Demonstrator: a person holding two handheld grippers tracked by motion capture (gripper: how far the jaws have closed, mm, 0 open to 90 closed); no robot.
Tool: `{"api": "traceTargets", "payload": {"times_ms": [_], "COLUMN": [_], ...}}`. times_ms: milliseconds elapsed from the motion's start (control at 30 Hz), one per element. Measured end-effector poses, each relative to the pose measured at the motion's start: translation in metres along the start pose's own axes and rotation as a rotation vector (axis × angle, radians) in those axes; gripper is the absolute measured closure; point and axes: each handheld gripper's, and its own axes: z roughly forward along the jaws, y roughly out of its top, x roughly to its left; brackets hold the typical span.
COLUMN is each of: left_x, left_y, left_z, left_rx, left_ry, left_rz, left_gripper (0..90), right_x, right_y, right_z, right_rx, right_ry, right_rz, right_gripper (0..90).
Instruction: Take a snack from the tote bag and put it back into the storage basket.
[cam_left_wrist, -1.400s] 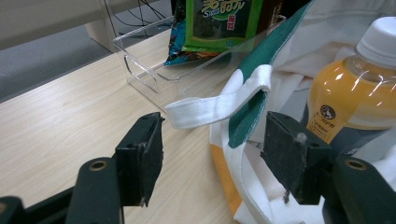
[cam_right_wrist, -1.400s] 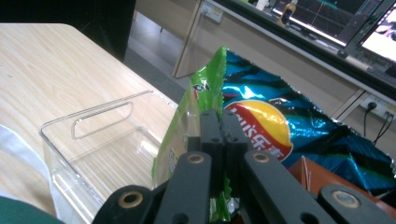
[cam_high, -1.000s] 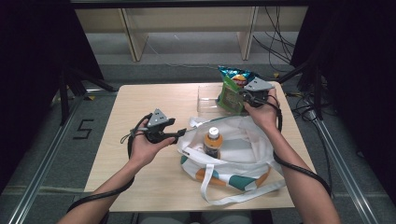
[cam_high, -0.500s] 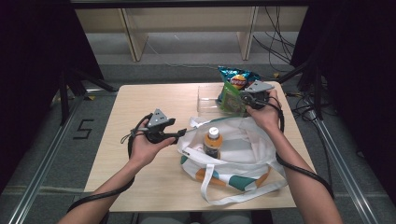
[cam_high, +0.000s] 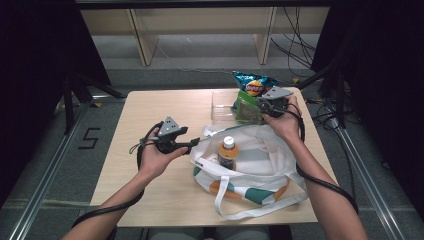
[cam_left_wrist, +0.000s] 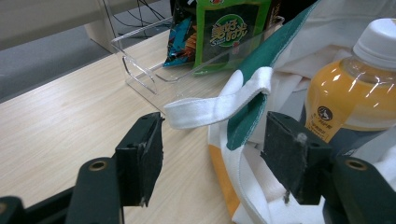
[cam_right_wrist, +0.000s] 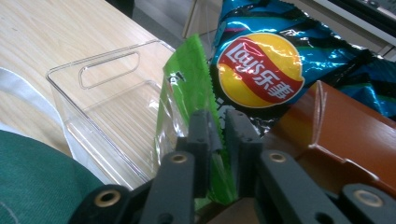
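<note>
The job reads as packing snacks into the tote bag (cam_high: 280, 150), and I judge it less than half done. An orange drink bottle (cam_high: 228, 152) already stands upright inside the bag, cap up. The snacks are not packed yet.

The bag lies open on the table (cam_high: 150, 110), just in front of the left gripper (cam_high: 192, 146). That gripper's jaws stand wide on either side of the bag's white handle strap (cam_left_wrist: 210, 107). They press on nothing, and the bottle sits just beyond the far jaw.

The clear plastic tray (cam_high: 220, 107) lies ahead of the right gripper (cam_high: 256, 106). A blue Lay's crisp bag (cam_right_wrist: 261, 70) leans just past that gripper's tips, and a brown carton (cam_right_wrist: 345, 126) sits close beside its jaws.

The green snack packet (cam_right_wrist: 187, 88) is the thing in hand. It stands in the tray with its near edge running down between the jaws of the right gripper. Those jaws have just been opening and are now a narrow slit apart, so the packet is between them but no longer looks pinched.

The packet's long axis runs roughly upright with a slight lean, its serrated seal on top. Its printed face is turned toward the left gripper.

What is left, by my reading, is to take the packet firmly, carry it into the bag, and then move the other snacks.
</note>
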Motion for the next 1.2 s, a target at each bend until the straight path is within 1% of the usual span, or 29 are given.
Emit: {"api": "traceTargets", "payload": {"times_ms": [67, 100, 133, 167, 200, 267, 300, 333, 367, 400, 433, 467, 500, 533, 567, 633, 700, 733, 767, 800, 833, 867, 1000, 1033, 1067, 1133, 1167, 1200], "left_x": [0.0, 0.0, 0.0, 0.0, 0.0, 0.0, 0.0, -0.001, -0.001, -0.001, -0.001, -0.001, -0.001, 0.0, 0.0, 0.0, -0.001, -0.001, -0.001, -0.001, -0.001, -0.001, -0.002, -0.002, -0.002, -0.002, -0.002, -0.002], "left_y": [0.0, 0.0, 0.0, 0.0, 0.0, 0.0, 0.001, 0.001, 0.001, 0.001, 0.001, 0.002, 0.002, 0.002, 0.003, 0.003, 0.003, 0.004, 0.004, 0.004, 0.005, 0.005, 0.005, 0.005, 0.005, 0.005, 0.005, 0.006], "left_z": [0.0, 0.0, 0.0, 0.0, 0.0, 0.0, 0.0, -0.001, -0.001, -0.001, -0.001, -0.002, -0.003, -0.003, -0.003, -0.003, -0.004, -0.004, -0.005, -0.004, -0.005, -0.005, -0.005, -0.005, -0.005, -0.005, -0.005, -0.005], "left_rx": [-0.001, 0.0, 0.0, 0.0, -0.002, -0.006, -0.007, -0.004, -0.006, -0.012, -0.015, -0.019, -0.01, -0.013, -0.015, -0.02, -0.023, -0.028, -0.029, -0.032, -0.031, -0.031, -0.031, -0.031, -0.033, -0.034, -0.035, -0.035], "left_ry": [0.001, 0.001, 0.002, 0.002, 0.002, -0.005, -0.004, -0.002, 0.0, -0.001, -0.001, -0.006, 0.0, 0.001, 0.001, -0.006, 0.001, 0.002, 0.001, -0.007, 0.001, 0.0, 0.0, -0.001, 0.0, 0.001, 0.001, 0.001], "left_rz": [-0.001, -0.001, -0.001, -0.001, -0.003, -0.006, -0.007, -0.006, -0.004, -0.013, -0.013, -0.015, -0.004, -0.003, -0.003, -0.008, -0.004, -0.003, -0.003, -0.002, -0.004, -0.003, -0.003, -0.005, -0.005, -0.006, -0.006, -0.007], "left_gripper": [37.1, 37.1, 37.0, 37.1, 37.0, 37.1, 37.1, 37.1, 37.0, 37.0, 37.0, 36.9, 36.9, 36.8, 36.8, 36.7, 36.6, 36.7, 36.8, 36.7, 36.7, 36.6, 36.4, 36.1, 36.1, 35.9, 35.7, 35.6], "right_x": [0.0, 0.0, -0.001, 0.0, 0.001, 0.0, 0.002, 0.002, 0.001, 0.001, 0.001, 0.001, 0.0, -0.001, -0.001, -0.002, -0.002, -0.003, -0.004, -0.004, -0.004, -0.004, -0.002, -0.002, -0.002, -0.001, 0.0, 0.001], "right_y": [0.001, 0.001, 0.002, 0.003, 0.004, 0.005, 0.005, 0.005, 0.005, 0.004, 0.004, 0.004, 0.003, 0.003, 0.002, 0.002, 0.001, 0.001, 0.0, -0.001, -0.002, -0.003, -0.006, -0.008, -0.009, -0.012, -0.014, -0.015], "right_z": [-0.002, -0.004, -0.005, -0.007, -0.01, -0.012, -0.014, -0.016, -0.017, -0.019, -0.021, -0.023, -0.025, -0.027, -0.03, -0.035, -0.037, -0.041, -0.043, -0.045, -0.049, -0.049, -0.059, -0.062, -0.064, -0.068, -0.071, -0.073], "right_rx": [0.0, -0.009, -0.014, -0.014, -0.014, -0.029, -0.026, -0.028, -0.036, -0.033, -0.038, -0.053, -0.061, -0.062, -0.072, -0.078, -0.083, -0.089, -0.1, -0.103, -0.088, -0.102, -0.118, -0.117, -0.113, -0.127, -0.122, -0.124], "right_ry": [0.006, -0.005, -0.003, -0.003, -0.015, -0.018, -0.01, -0.012, -0.022, -0.004, -0.002, -0.016, -0.013, -0.005, -0.011, 0.0, -0.004, 0.001, 0.015, 0.017, 0.031, 0.027, 0.028, 0.036, 0.041, 0.034, 0.047, 0.046], "right_rz": [0.005, 0.0, 0.0, 0.01, 0.01, -0.012, 0.012, 0.017, 0.005, 0.021, 0.032, 0.037, 0.046, 0.065, 0.075, 0.099, 0.1, 0.11, 0.115, 0.136, 0.143, 0.142, 0.165, 0.187, 0.183, 0.205, 0.217, 0.233], "right_gripper": [77.4, 75.7, 74.5, 73.7, 73.2, 71.4, 69.6, 68.9, 67.9, 66.6, 65.3, 63.6, 62.0, 60.9, 59.2, 57.9, 57.5, 56.4, 55.0, 53.7, 51.9, 51.4, 49.7, 49.4, 49.3, 48.7, 48.3, 48.2]}}
